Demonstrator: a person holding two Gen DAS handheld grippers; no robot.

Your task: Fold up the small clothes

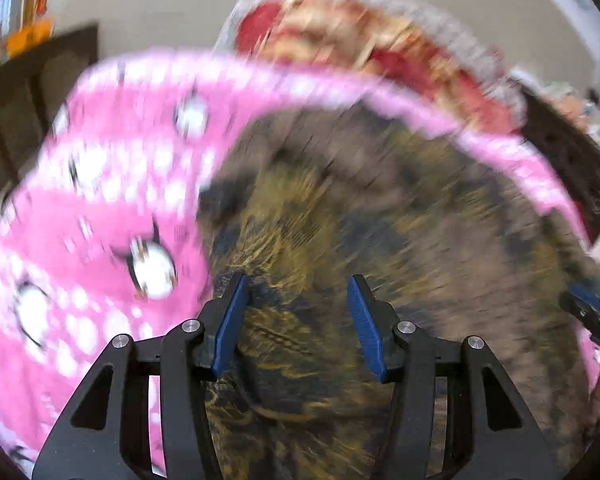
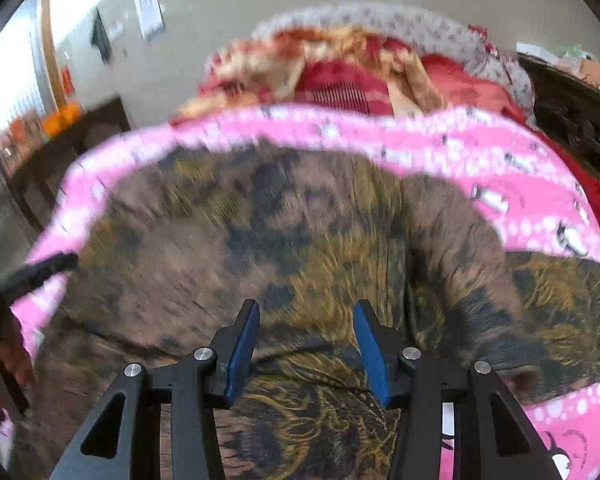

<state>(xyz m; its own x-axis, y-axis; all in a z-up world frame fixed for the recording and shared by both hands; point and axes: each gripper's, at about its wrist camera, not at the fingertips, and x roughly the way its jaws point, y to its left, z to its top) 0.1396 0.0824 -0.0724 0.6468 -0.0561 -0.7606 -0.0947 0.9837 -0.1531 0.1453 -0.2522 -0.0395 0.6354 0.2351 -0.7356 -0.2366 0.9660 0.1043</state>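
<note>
Left wrist view: a pink blanket [image 1: 100, 184] carries the brown patterned garment [image 1: 380, 240], spread from centre to 3 o'clock, its far edge curving past 12. Both the left hand-held gripper [image 1: 298, 300] and right hand-held gripper [image 2: 306, 324] hover released, grasping nothing, apparently between folds. Next, I judge, comes pinching a hem; the sleeve [image 2: 472, 264] bunches at 3 o'clock.

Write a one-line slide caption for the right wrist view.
Right gripper, fingers apart and empty, above a brown-and-gold patterned garment spread on a pink penguin-print blanket.
</note>
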